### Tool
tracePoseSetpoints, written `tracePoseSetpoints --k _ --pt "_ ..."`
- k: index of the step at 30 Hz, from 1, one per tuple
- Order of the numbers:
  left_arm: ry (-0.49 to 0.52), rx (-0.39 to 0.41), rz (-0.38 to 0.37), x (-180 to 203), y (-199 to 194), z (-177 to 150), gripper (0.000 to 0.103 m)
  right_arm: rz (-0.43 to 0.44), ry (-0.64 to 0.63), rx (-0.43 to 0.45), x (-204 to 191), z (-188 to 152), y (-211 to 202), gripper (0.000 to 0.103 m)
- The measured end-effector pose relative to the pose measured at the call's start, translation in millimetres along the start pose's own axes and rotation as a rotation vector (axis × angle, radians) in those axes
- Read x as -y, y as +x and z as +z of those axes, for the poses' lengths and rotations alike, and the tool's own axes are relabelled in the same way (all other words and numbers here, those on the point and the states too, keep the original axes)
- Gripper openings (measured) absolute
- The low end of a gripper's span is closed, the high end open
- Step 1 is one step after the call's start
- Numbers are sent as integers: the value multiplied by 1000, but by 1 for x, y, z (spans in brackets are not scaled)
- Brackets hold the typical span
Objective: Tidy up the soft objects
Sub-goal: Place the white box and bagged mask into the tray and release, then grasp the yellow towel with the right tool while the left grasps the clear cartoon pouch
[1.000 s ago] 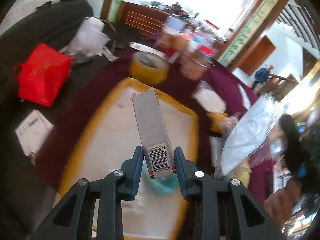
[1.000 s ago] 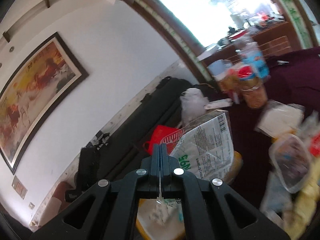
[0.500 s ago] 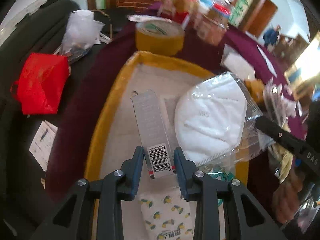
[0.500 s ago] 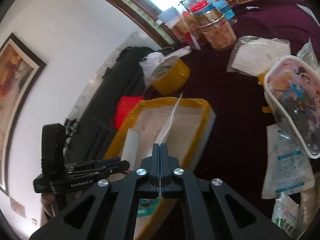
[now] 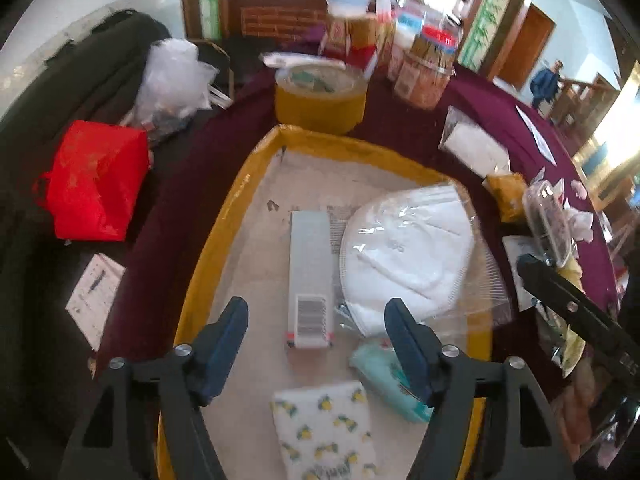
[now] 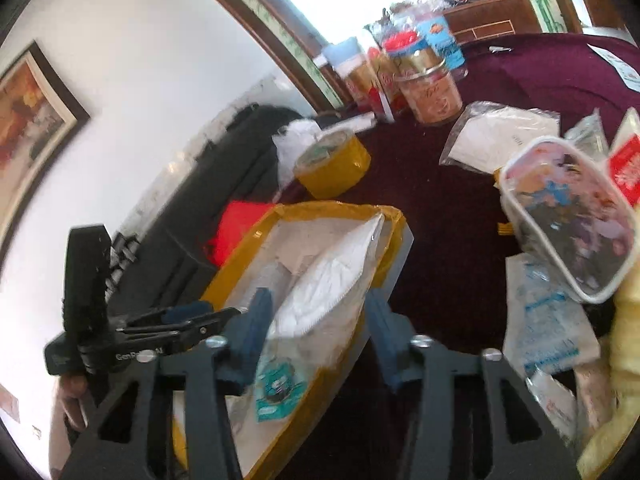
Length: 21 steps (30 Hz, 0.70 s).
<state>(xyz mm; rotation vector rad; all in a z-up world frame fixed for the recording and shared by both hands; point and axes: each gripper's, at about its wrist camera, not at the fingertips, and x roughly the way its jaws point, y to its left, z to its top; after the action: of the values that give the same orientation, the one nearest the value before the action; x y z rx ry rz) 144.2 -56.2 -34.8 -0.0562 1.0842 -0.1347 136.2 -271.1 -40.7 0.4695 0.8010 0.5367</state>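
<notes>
A yellow-rimmed tray (image 5: 224,232) (image 6: 320,208) stands on the maroon cloth. In it lie a grey barcoded box (image 5: 310,276), a white mask in a clear bag (image 5: 404,248), a teal wipe pack (image 5: 384,380) and a lemon-print tissue pack (image 5: 324,428). My left gripper (image 5: 316,308) hangs just above the box. Its jaws are opening and stand well clear of the box's sides. My right gripper (image 6: 318,304) is at the tray's right rim. Its jaws are opening too, with the mask bag (image 6: 328,280) loose between them, resting in the tray.
Past the tray's far end stand a yellow tape roll (image 5: 320,100) (image 6: 332,164) and several snack jars (image 5: 424,76). To the right lie a cartoon-print pouch (image 6: 568,216) and white packets (image 6: 500,136). A red bag (image 5: 96,180) sits on the dark sofa at left.
Both grippers came down over the tray and opened. The left let go of the grey box, now lying flat. The right let go of the mask bag, now lying in the tray.
</notes>
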Motion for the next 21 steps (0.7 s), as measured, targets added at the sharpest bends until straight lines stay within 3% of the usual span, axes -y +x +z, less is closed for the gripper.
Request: tracePoseSetpoints --k 2,4,7,12,15,18,21 --pt "-11 48 27 9 -16 -8 76 49 5 26 2 -8 -22 56" --pt "-12 130 31 25 -37 -20 86 67 -5 53 2 -18 -43 62" --pt "-46 196 -51 49 -54 -39 91 58 -2 102 11 -35 -80 65" --pt "-45 151 -241 96 -50 -57 91 -25 48 154 42 -50 -134 67" --pt "7 123 -274 123 -44 -61 91 -100 93 173 64 -52 -151 67" --pt "43 98 -260 143 -38 -64 91 -198 166 185 89 -48 -157 67" --pt "51 74 -269 152 -35 -69 91 -251 201 144 107 -38 -146 67"
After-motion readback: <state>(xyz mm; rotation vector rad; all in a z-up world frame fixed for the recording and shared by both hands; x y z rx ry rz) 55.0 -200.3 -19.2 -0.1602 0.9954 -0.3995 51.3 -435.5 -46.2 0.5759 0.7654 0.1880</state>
